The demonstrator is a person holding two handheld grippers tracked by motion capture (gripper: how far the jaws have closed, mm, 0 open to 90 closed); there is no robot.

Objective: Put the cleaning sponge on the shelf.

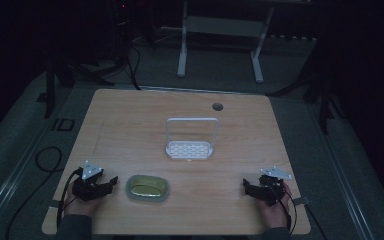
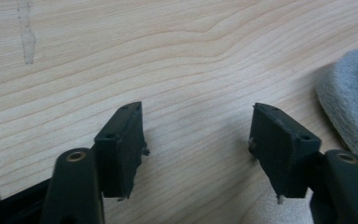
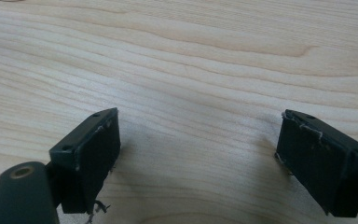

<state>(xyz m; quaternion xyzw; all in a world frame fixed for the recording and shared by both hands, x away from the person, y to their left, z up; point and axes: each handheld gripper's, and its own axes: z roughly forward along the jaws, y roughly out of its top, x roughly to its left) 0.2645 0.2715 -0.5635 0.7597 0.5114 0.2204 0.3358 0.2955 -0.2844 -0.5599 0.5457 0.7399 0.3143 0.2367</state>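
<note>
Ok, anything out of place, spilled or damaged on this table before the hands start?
Nothing spilled or toppled. The white rack stands upright mid-table and the oval dish sits flat near the left gripper. Both grippers, including the right gripper, are open and empty. Only oddities: frayed threads on the jaw pads and a faint smear on the table.

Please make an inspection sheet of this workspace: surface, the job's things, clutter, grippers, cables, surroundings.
Surface: light wooden table, bare grain, with a round hole near its far edge.
Job's things: white perforated plastic rack with a tall hoop handle, mid-table; oval grey-rimmed dish with a yellowish inside, near the front edge.
Clutter: nothing seen.
Grippers: left gripper open, empty, beside the dish; right gripper open, empty, over bare wood.
Cables: black cable loops off the left table edge.
Surroundings: dark room; white frame legs beyond the table.
</note>
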